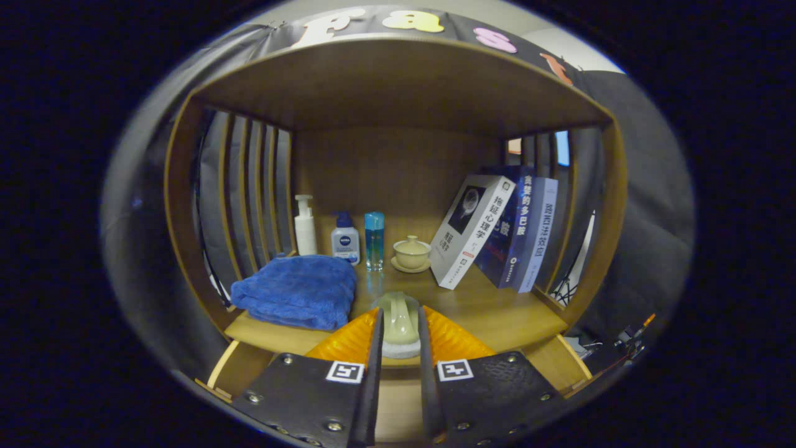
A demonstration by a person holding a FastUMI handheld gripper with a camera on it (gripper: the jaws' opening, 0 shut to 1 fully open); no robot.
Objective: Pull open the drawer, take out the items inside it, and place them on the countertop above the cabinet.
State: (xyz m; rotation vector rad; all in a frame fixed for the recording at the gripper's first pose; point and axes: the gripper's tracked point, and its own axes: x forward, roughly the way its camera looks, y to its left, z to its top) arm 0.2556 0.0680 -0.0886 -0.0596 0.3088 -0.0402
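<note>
1. The gripper (399, 323) is holding a small pale ceramic piece (398, 323), seemingly a little pitcher or cup with a handle, and both fingers are pressing on its sides, so they are clamped on it
2. The piece is sitting between the fingers, over the front part of the countertop (497, 311), just ahead of the open drawer (239, 367) whose rim is showing below; whether it is touching the wood I cannot tell
3. It is looking glazed, stiff and light, so it is probably slippery and likely to chip if dropped; gripping across the body, not the thin handle, is the safer hold
4. Beyond the fingers a matching lidded cup on a saucer (411, 254) is standing near a blue bottle (374, 240), a squat white-and-blue bottle (345, 244) and a white pump bottle (305, 225)
5. A folded blue towel (295, 291) is lying just to the left, and books (497, 236) are leaning to the right, leaving a bare patch of wood for setting the piece down gently
</note>
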